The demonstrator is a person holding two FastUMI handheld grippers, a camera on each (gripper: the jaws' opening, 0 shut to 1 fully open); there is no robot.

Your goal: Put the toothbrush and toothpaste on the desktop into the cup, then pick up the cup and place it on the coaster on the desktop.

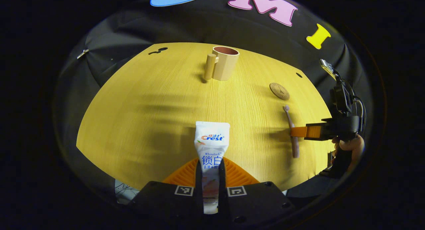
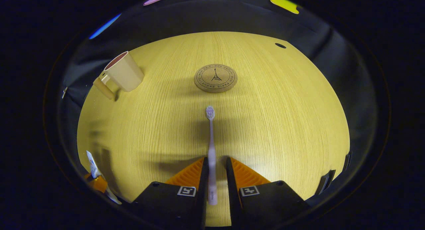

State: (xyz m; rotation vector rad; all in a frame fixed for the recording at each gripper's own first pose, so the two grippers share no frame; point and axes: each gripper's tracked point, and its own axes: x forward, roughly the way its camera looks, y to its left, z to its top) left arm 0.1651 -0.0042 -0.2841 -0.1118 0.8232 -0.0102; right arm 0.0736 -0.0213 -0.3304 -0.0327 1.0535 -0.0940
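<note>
Toothpaste (image 1: 211,147) clamped in left gripper (image 1: 211,172), pointing toward cup (image 1: 224,62) | right gripper (image 2: 215,172) level, straddling toothbrush (image 2: 211,147), grasp unclear, before coaster (image 2: 215,78) | cup left of coaster on table (image 2: 282,123)

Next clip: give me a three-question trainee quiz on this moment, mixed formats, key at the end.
1. True or false: the toothpaste tube sits between the left gripper fingers.
2. Multiple choice: the cup is
A. standing upright on the desktop, nothing in it
B. on the coaster
C. lying on its side
3. Fill in: the toothbrush between the right gripper fingers points its bristle head toward the ____.

Key
1. True; both fingers close against the tube.
2. A; it stands apart from the coaster.
3. coaster; whether those fingers actually press the handle is unclear, a gap shows on one side.
</note>
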